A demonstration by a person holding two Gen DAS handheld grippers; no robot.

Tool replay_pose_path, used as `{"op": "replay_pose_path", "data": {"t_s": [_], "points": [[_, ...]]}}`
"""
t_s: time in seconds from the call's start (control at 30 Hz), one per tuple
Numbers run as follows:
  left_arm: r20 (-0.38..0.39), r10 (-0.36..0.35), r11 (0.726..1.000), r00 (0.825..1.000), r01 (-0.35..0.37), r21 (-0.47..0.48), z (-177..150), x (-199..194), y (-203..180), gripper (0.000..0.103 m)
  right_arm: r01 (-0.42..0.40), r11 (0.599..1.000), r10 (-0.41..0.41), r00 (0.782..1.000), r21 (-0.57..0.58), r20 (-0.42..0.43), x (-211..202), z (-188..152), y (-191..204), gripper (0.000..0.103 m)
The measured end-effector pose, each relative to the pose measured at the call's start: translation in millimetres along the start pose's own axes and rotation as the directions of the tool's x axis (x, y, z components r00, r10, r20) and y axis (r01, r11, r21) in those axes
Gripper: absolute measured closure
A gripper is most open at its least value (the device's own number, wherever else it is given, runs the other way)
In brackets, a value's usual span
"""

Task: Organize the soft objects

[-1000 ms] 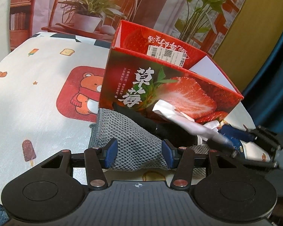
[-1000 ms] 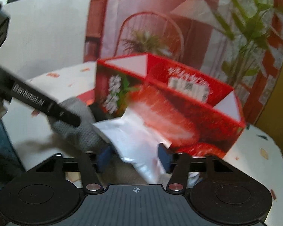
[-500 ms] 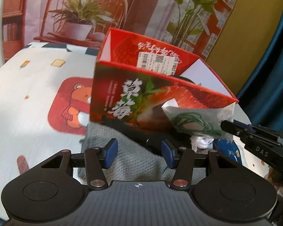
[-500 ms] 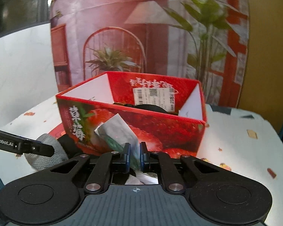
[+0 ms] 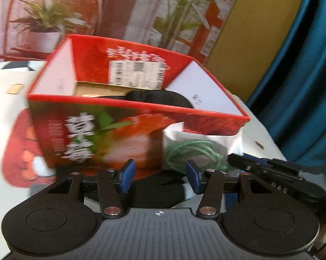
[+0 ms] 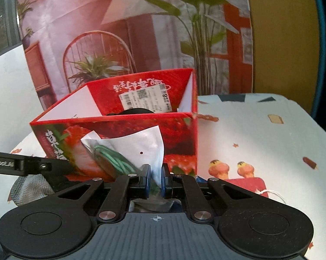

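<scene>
Looking along the left gripper (image 5: 160, 174), the left wrist view shows its two blue pads (image 5: 126, 176) standing apart at a middling width with nothing pressed between them. Beyond them, in the middle of the scene, stands the red strawberry box (image 5: 102, 134), open at the top, with a dark soft item (image 5: 160, 96) lying inside and a white shipping label (image 5: 137, 74) on its far inner wall. A clear plastic pouch (image 5: 197, 145) holding a coil of green cord (image 5: 191, 153) hangs in front of the box's near right corner. The right gripper (image 5: 277, 175) enters from the right edge, its tip meeting the pouch's right side. A black fabric item (image 5: 158, 187) lies on the table just below the left pads. The whole view is blurred.

The right wrist view shows the right gripper (image 6: 155, 178) nearly closed, its pads pinching the lower edge of the clear plastic pouch (image 6: 141, 149), which stands up in front of the box's near wall. The green cord (image 6: 117, 160) sits in the pouch's left half. The red strawberry box (image 6: 180, 138) stands beyond, left of centre, on the cartoon-printed tablecloth (image 6: 260, 134). At the left, the left gripper (image 6: 37, 165) reaches in above a grey knitted cloth (image 6: 31, 187).
</scene>
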State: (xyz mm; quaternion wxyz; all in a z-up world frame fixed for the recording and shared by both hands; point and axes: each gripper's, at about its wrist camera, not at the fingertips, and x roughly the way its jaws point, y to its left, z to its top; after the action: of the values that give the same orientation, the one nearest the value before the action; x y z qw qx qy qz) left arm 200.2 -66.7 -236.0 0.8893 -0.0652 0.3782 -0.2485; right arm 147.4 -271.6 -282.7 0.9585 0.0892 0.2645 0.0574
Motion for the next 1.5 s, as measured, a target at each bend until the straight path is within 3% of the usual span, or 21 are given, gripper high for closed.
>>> {"op": "replay_pose_path", "data": {"t_s": [0.17, 0.37, 0.7, 0.8, 1.13, 1.5], "points": [[-0.008, -0.024, 0.998, 1.0, 0.024, 0.05, 8.3, 20.9, -10.9, 0.049, 0.002, 1.0, -0.002, 1.0, -0.001, 0.003, 3.0, -0.4, -3.4, 0.094], [-0.024, -0.068, 0.998, 0.997, 0.068, 0.01, 13.3, 40.9, -5.1, 0.049, 0.004, 1.0, -0.004, 1.0, 0.001, 0.0, 5.2, 1.0, -6.2, 0.093], [-0.067, -0.103, 0.993, 0.992, 0.106, 0.054, 7.1, 58.6, -12.0, 0.048, 0.022, 1.0, -0.022, 0.999, -0.013, -0.024, 12.8, 3.6, -6.8, 0.093], [-0.068, -0.097, 0.993, 0.993, 0.101, 0.059, 7.2, 55.2, -9.5, 0.056, 0.025, 1.0, -0.025, 0.999, -0.013, -0.027, 12.7, 3.8, -5.5, 0.093], [-0.014, -0.084, 0.996, 0.996, 0.085, 0.027, 9.0, 23.8, 1.5, 0.06, -0.005, 0.999, 0.004, 0.999, -0.051, -0.033, 7.9, 7.0, 9.2, 0.093], [0.16, -0.073, 0.997, 0.984, 0.077, -0.022, 24.6, -36.2, 11.2, 0.06, -0.1, 0.992, 0.107, 0.99, -0.08, 0.092, -14.8, 35.8, 33.2, 0.093]]}}
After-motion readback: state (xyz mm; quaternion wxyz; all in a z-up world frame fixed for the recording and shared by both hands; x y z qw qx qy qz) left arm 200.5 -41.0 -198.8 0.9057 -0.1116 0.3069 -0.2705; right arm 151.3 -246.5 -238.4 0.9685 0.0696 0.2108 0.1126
